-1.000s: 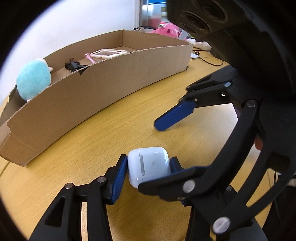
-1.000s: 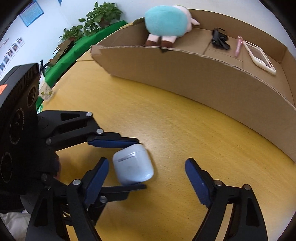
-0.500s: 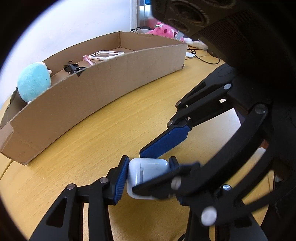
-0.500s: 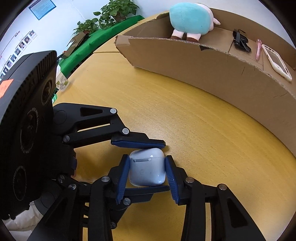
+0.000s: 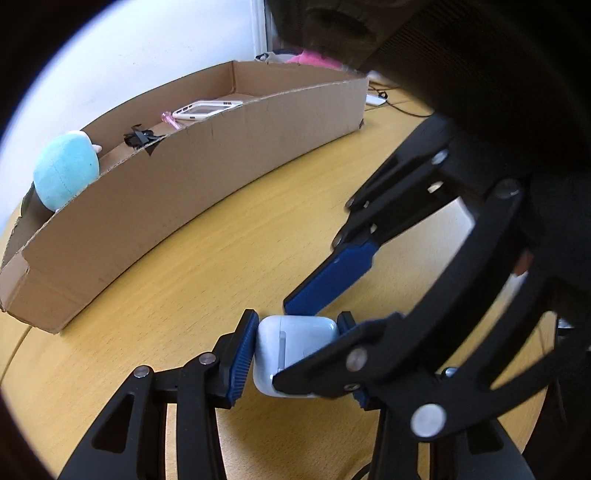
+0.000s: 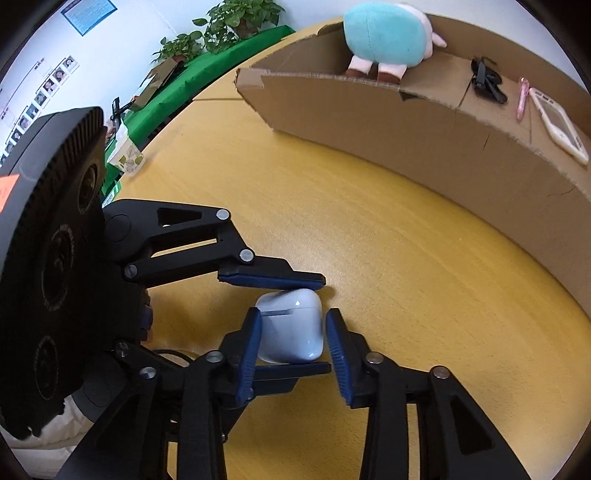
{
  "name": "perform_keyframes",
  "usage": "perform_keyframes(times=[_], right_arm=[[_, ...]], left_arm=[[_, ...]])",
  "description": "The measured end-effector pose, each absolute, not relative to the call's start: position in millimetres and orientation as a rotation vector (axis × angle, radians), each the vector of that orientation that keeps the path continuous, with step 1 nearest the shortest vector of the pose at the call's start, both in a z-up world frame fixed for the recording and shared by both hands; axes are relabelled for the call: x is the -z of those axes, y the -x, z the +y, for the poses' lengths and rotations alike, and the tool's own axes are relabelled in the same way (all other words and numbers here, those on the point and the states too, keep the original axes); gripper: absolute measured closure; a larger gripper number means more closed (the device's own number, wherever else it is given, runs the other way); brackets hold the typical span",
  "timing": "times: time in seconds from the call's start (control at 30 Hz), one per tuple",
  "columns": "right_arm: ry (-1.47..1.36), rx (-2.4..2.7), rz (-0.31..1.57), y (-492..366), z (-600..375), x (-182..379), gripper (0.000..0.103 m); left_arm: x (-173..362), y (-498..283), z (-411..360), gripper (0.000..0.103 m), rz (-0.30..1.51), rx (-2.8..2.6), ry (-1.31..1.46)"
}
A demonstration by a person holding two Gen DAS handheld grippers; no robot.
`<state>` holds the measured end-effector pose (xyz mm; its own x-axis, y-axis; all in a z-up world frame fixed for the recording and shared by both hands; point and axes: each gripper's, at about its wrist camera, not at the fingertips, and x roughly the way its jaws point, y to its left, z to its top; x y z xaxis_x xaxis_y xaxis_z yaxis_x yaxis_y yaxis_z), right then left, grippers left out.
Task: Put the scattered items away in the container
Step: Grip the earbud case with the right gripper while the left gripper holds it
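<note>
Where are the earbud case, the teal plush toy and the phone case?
earbud case point(image 6: 291, 328), right wrist view, on its front face.
teal plush toy point(image 6: 386, 35), right wrist view, on its body.
phone case point(image 5: 207, 109), left wrist view, on its middle.

A white earbud case point(image 6: 290, 326) is sitting between ribbed blue pads point(image 6: 251, 341). The plush point(image 6: 388, 37) is showing turquoise; a thin, possibly pink pen point(image 6: 521, 98) is lying on brown cardboard point(image 6: 424, 133).

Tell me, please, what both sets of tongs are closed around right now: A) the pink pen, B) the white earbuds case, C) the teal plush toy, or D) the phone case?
B: the white earbuds case sits on the table, pinched between the right tongs and crosswise by the left tongs; the other items lie in the cardboard box.
</note>
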<state>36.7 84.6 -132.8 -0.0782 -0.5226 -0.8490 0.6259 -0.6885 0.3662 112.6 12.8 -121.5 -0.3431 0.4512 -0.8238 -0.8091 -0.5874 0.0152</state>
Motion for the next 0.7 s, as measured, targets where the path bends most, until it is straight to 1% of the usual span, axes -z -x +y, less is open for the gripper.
perform_keyframes(times=[0.07,0.17,0.47,0.6,0.63,0.67,0.7], right_arm=[[-1.417,1.833,0.091,-34.0,84.9,136.1,0.060],[-1.410,1.821,0.117,-32.6,81.6,136.4,0.061],[-1.393,1.839,0.105,-25.7,82.4,139.8,0.061],[-1.399,1.860,0.084,-21.7,91.1,138.9,0.061],[-1.399,1.861,0.081,-22.3,93.3,138.4,0.061],[-1.399,1.862,0.080,-22.8,94.3,138.4,0.061],[-1.398,1.863,0.080,-22.8,94.2,138.4,0.061]], left_arm=[[121.2,-113.2,12.8,0.060,0.557,-2.003,1.038],[121.2,-115.5,13.6,0.060,0.567,-2.008,1.030],[120.3,-115.8,13.2,0.059,0.596,-2.000,1.027],[121.0,-114.2,9.9,0.056,0.580,-1.989,1.041],[121.0,-114.2,10.3,0.056,0.583,-1.988,1.040],[120.9,-114.4,11.0,0.059,0.581,-1.984,1.040],[120.8,-114.8,11.7,0.060,0.580,-1.980,1.040]])
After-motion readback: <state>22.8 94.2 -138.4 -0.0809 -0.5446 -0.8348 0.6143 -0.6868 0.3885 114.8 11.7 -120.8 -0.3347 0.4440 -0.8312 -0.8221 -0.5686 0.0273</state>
